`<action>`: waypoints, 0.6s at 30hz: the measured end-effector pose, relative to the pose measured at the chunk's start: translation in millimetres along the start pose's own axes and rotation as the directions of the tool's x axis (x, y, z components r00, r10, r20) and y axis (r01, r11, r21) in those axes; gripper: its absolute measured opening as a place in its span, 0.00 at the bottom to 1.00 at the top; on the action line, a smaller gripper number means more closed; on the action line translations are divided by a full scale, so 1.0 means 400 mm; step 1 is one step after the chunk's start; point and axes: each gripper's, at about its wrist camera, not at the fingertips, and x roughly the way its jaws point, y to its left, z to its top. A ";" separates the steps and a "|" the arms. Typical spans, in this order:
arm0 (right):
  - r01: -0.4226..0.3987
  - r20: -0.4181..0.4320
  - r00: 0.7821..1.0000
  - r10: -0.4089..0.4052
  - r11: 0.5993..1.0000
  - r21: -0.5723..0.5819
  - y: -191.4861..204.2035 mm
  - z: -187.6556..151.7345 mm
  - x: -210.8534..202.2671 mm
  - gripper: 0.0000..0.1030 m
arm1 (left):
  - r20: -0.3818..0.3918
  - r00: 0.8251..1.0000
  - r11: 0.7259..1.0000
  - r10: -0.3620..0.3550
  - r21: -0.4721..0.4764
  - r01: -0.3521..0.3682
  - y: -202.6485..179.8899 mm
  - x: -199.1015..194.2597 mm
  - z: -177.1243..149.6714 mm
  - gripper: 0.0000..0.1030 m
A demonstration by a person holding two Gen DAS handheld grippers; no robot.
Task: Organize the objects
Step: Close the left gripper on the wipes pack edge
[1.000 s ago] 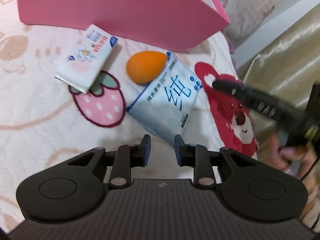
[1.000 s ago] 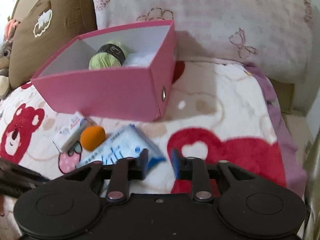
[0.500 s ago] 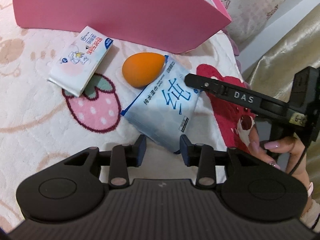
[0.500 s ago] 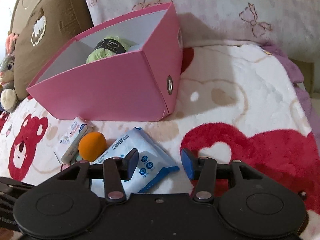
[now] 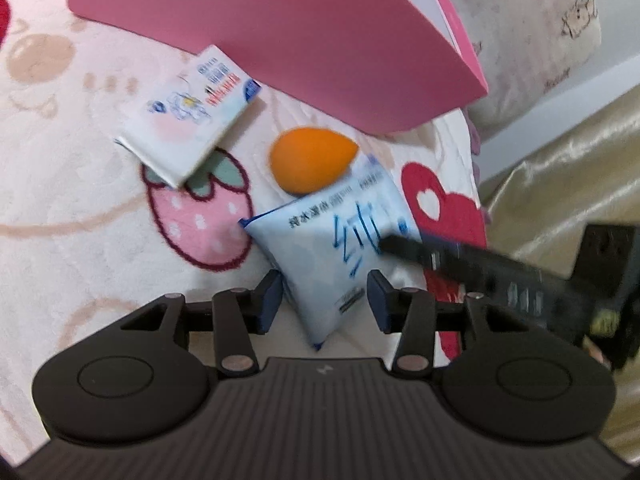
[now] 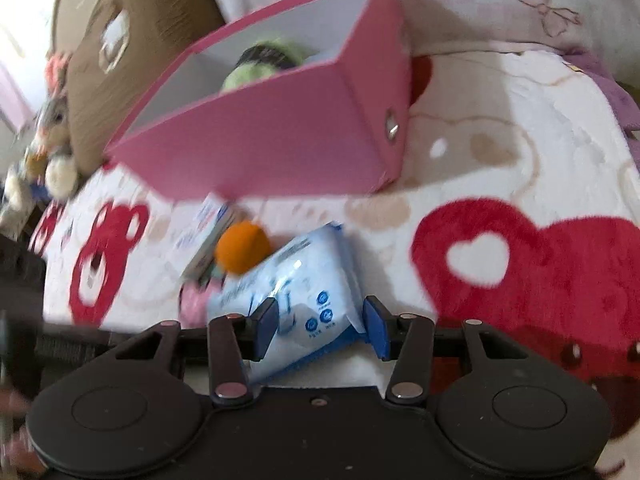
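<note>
Lying flat: pale-blue wipes pack [image 5: 328,248].

The pink box [image 5: 280,28] is cut off above; the yarn ball [image 6: 260,68] is blurred.

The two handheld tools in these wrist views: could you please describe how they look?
Both are matt black. The left tool and right tool each have two short fingers faced with blue pads, carried on flat links with round silver-pink pivots, a disc-shaped housing on each side and a ribbed body between. Seen side-on, the right tool shows blurred white lettering.
</note>
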 end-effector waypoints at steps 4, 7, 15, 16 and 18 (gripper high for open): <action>0.030 -0.097 0.994 -0.045 0.988 -0.148 0.065 -0.057 -0.005 0.51 | 0.004 0.999 0.999 0.033 0.019 -0.033 0.015 -0.027 0.010 0.31; 0.118 -0.073 0.988 -0.137 0.967 -0.226 0.090 -0.071 -0.017 0.54 | -0.016 0.999 0.999 0.041 -0.001 -0.041 0.030 -0.041 0.011 0.31; 0.127 -0.042 0.991 -0.131 0.989 -0.074 0.042 -0.050 -0.013 0.56 | 0.006 0.996 0.994 0.090 0.069 -0.090 -0.010 -0.016 -0.011 0.23; 0.122 -0.044 0.991 -0.126 0.990 -0.072 0.045 -0.051 -0.011 0.45 | 0.016 0.994 0.989 0.108 0.105 -0.109 -0.021 -0.012 -0.015 0.21; 0.115 -0.046 0.992 -0.119 0.990 -0.076 0.057 -0.052 -0.010 0.38 | 0.030 0.991 0.978 0.129 0.164 -0.132 -0.038 -0.012 -0.022 0.20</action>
